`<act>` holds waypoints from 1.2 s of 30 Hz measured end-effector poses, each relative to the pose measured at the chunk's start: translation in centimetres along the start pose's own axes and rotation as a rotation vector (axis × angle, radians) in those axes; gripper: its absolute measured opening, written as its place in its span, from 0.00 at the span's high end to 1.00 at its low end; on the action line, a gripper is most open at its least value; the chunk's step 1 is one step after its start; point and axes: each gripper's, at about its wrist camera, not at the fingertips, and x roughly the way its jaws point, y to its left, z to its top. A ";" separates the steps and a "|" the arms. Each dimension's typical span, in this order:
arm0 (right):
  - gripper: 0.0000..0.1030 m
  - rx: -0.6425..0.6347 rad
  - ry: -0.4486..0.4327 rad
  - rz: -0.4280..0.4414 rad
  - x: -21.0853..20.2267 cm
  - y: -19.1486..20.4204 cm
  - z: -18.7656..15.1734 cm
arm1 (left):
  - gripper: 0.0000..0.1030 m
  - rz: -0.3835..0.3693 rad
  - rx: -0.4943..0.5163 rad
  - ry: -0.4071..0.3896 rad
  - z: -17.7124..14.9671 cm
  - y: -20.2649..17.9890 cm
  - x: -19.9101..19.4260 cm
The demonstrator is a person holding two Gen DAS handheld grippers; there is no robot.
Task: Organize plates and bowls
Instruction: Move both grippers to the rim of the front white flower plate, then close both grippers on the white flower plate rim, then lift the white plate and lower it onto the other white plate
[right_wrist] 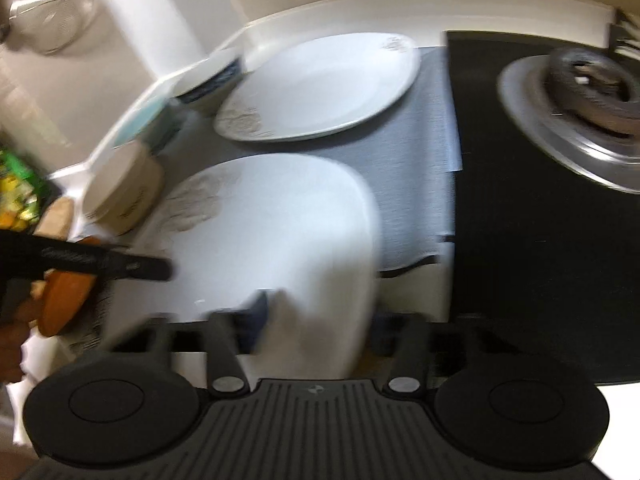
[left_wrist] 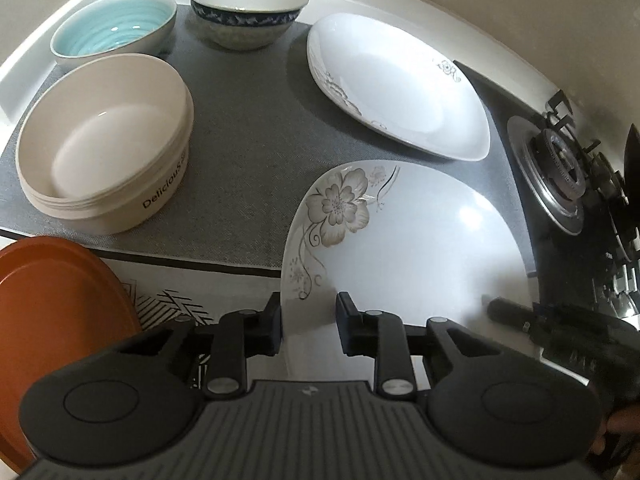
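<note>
Both tools straddle the near white flowered ceramic plate [left_wrist: 400,240]: left tool [left_wrist: 309,320] narrow, unclosed; right tool [right_wrist: 316,320] wide, blurred, probably lifting it off the tabletop's front edge.

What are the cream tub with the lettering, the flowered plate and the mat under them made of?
Cream tub: probably matte plastic or a fibre composite, dull, with a ridged band below the rim.
Flowered plate: probably glazed ceramic or opal glass, with sharp bright highlights and a printed flower.
Grey mat: woven fabric or textured vinyl, with a fine weave visible.
</note>
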 end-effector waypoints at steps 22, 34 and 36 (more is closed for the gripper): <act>0.80 -0.017 -0.115 -0.008 -2.7 -0.3 3.3 | 0.74 -0.005 0.024 -0.123 3.5 -1.5 -3.1; 0.80 -0.021 -0.140 -0.040 -1.6 -1.7 7.4 | 0.73 0.005 0.022 -0.149 8.9 -2.9 -0.2; 0.80 -0.026 -0.143 -0.049 -1.0 -1.8 8.4 | 0.73 0.010 0.016 -0.150 9.9 -3.0 0.6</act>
